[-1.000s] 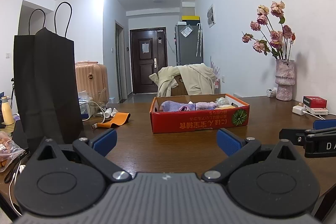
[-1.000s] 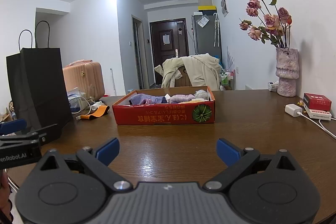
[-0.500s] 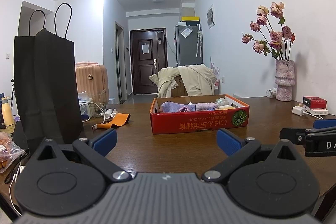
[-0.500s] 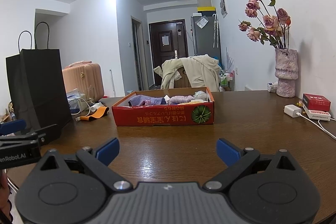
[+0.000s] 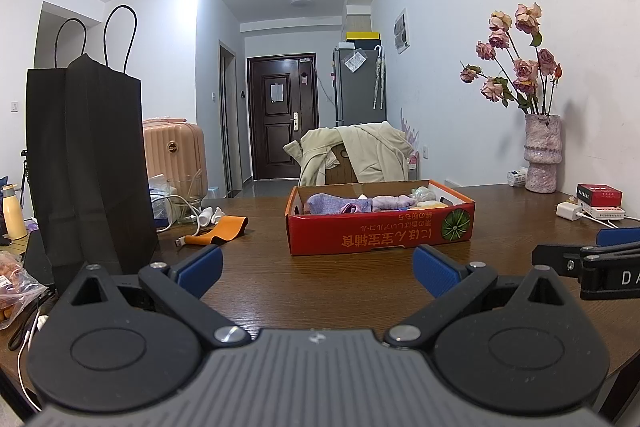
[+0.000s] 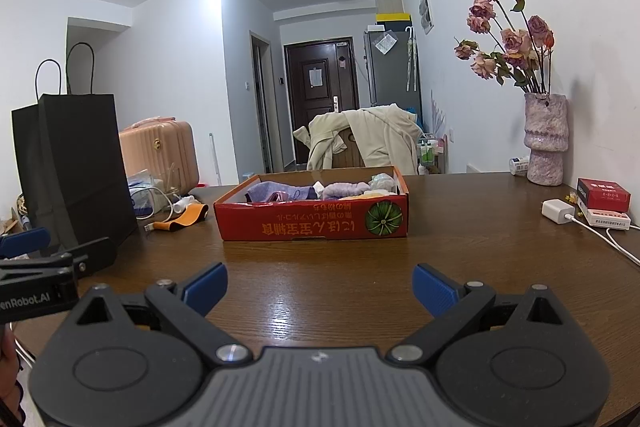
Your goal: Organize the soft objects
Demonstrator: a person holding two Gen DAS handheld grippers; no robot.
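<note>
Red cardboard box (image 5: 380,233) of soft cloths sits at twelve o'clock; left tool (image 5: 316,267) and right tool (image 6: 318,287) hover spread and empty, so reaching in comes next.

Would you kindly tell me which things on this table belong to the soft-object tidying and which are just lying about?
For the job:
red cardboard box
soft cloth items inside it
left hand-held gripper, open
right hand-held gripper, open

Lying about:
black paper bag
vase of flowers
white charger
orange strap
</note>
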